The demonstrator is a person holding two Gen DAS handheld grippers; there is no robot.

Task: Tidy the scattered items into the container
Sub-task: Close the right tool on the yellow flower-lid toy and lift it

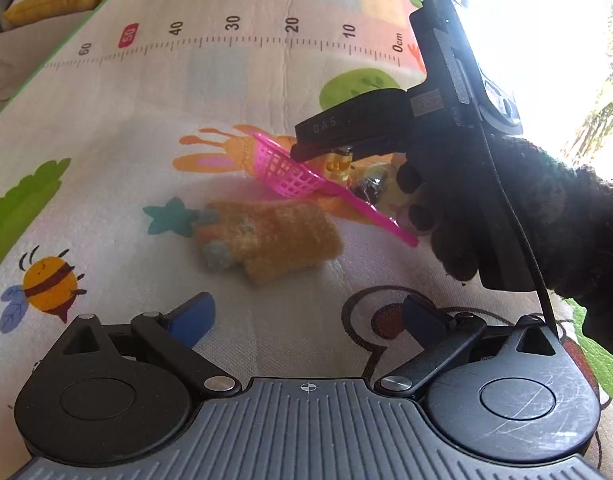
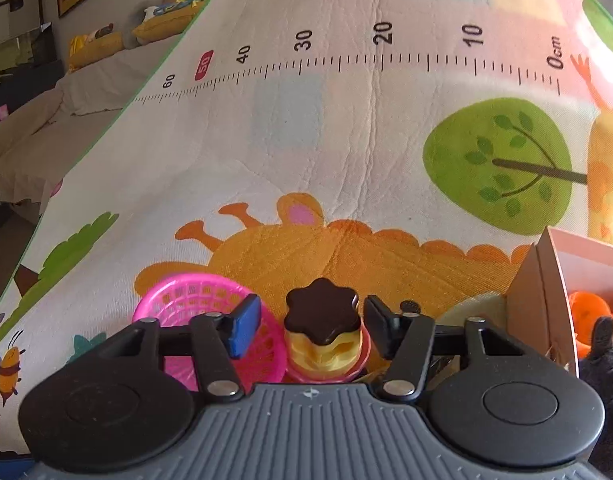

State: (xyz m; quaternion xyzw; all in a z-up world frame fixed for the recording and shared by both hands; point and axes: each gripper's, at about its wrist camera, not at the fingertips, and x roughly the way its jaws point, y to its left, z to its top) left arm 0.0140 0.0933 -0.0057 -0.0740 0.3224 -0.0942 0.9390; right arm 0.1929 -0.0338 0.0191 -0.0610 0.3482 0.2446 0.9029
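Note:
A toy pudding point(image 2: 322, 336), yellow with a brown flower-shaped top and a pink base, stands on the play mat point(image 2: 346, 140) between the fingers of my right gripper point(image 2: 311, 326). The jaws are open, with a gap showing on the left side. A pink mesh basket point(image 2: 186, 300) with a long handle lies just left of it. From the left wrist view, the right gripper point(image 1: 306, 146) in a black-gloved hand point(image 1: 506, 208) hovers over the pudding point(image 1: 338, 164) and the basket point(image 1: 286, 172). My left gripper point(image 1: 308, 316) is open and empty, short of an orange knitted toy point(image 1: 266, 240).
A cardboard box point(image 2: 546, 280) stands at the right edge, with an orange toy point(image 2: 586, 312) and a dark fuzzy thing point(image 2: 606, 364) inside. A small dark shiny item point(image 1: 370, 188) lies beside the pudding. Yellow cushions point(image 2: 162, 24) with plush toys sit beyond the mat's green border.

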